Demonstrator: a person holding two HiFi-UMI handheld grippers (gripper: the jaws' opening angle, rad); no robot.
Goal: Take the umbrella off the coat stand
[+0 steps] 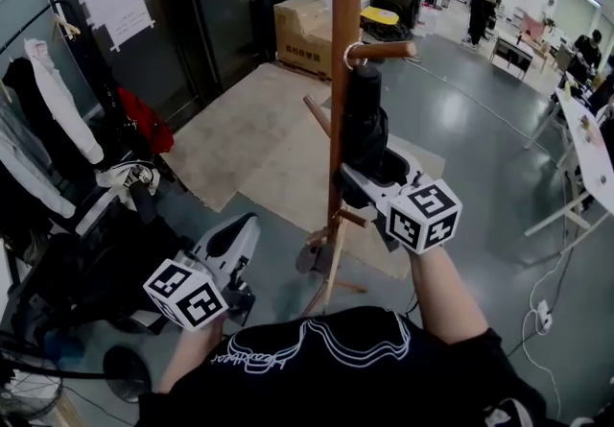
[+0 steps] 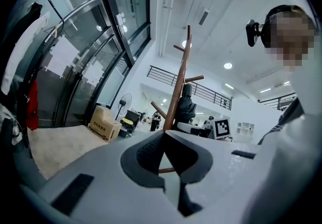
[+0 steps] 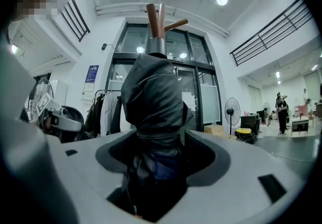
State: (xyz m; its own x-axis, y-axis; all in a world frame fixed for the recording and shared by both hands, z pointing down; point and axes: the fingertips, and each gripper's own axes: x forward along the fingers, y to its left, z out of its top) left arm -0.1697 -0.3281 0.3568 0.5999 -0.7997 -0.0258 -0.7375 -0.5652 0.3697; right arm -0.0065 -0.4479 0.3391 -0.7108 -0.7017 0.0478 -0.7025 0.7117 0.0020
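A folded black fabric umbrella (image 1: 365,123) hangs from a tall brown wooden coat stand (image 1: 343,22). A pale loop (image 1: 353,55) at its top is hooked over a short round wooden peg (image 1: 386,51) that sticks out to the right of the pole in the head view. The umbrella hangs close against the pole, just below that peg.

The right tool (image 1: 369,180) points level at the lower part of the umbrella. In the right gripper view its jaws stand on either side of the bundle (image 3: 153,92) and pinch the fabric, which narrows and bunches where the dark pads (image 3: 204,160) meet it.

The left tool (image 1: 245,228) is held lower and to the left, well apart from the stand. In the left gripper view its jaws are pressed together at the tips, with nothing between them.

The stand's foot rests on a beige floor mat (image 1: 249,142) on the grey floor. A brown cardboard box (image 1: 302,32) sits beyond it.
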